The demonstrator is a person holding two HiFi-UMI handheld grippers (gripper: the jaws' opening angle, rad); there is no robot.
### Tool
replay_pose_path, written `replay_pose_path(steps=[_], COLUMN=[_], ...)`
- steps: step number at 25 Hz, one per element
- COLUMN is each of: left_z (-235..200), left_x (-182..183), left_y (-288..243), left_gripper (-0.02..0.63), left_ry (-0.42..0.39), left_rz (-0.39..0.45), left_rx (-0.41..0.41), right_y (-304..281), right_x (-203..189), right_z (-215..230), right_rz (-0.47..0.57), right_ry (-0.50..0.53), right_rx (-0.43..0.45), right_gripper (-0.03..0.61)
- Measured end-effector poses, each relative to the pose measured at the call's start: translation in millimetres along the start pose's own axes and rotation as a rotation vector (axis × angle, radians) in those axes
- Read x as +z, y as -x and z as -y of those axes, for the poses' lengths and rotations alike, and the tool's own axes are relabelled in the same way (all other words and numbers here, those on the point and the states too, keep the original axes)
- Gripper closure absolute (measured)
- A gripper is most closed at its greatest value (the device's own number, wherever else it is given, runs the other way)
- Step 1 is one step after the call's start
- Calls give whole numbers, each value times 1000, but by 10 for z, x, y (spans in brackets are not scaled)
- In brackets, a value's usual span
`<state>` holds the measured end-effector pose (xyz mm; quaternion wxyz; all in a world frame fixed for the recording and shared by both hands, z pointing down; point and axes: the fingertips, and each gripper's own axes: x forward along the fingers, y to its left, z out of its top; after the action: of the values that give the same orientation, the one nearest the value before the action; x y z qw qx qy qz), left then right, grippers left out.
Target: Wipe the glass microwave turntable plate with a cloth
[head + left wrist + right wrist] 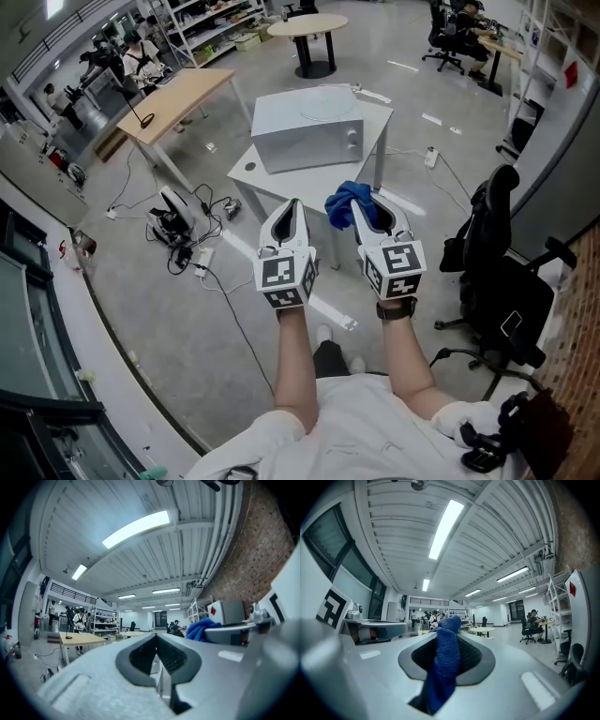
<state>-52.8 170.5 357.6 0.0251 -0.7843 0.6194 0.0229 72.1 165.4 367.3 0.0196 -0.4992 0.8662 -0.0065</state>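
Two grippers mid-frame in head view, well apart from target. Right gripper [362, 208] clamped on blue cloth [345, 201]. Left gripper [292, 214] jaws together, empty. Glass plate [323, 101] flat atop microwave [309, 142], upper centre, straight ahead. Right side looks marginally nearer, so cloth should lead.

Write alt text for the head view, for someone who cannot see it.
The right gripper holds a blue cloth; the left gripper is shut and empty. A grey microwave with a round plate on top stands on a white table.
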Motion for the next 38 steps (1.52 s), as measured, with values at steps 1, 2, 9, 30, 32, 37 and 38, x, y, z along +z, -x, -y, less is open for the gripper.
replay_pose_path(steps=[1,2,9,30,32,37,38], left_z=[-17,-40,-189,-988,-1011,-1079,-1088], left_x=[-21,-42,-33,127,99,9,-21], left_y=[-53,-117,-790,-2741,-2898,-3205,-3264], left_gripper=[611,611,611,611,611,611,611], left_ry=[5,9,66,69,59,82,91], left_rz=[2,4,3,54,55,27,17], left_rx=[-4,-9,-49,-149,-171,-205,-210], right_y=[-60,-129,-758,-2581,-2703,-2941,-2993], right_x=[-21,-46,-25,263,273,165,137], right_z=[-23,-39,194,845,938,1040,1062], right_rz=[-4,-10,-8,23,30,19,11], right_ry=[5,10,46,102,94,96,98], right_rx=[9,17,0,-42,-64,-85,-85], right_gripper=[489,489,489,489,489,489,489])
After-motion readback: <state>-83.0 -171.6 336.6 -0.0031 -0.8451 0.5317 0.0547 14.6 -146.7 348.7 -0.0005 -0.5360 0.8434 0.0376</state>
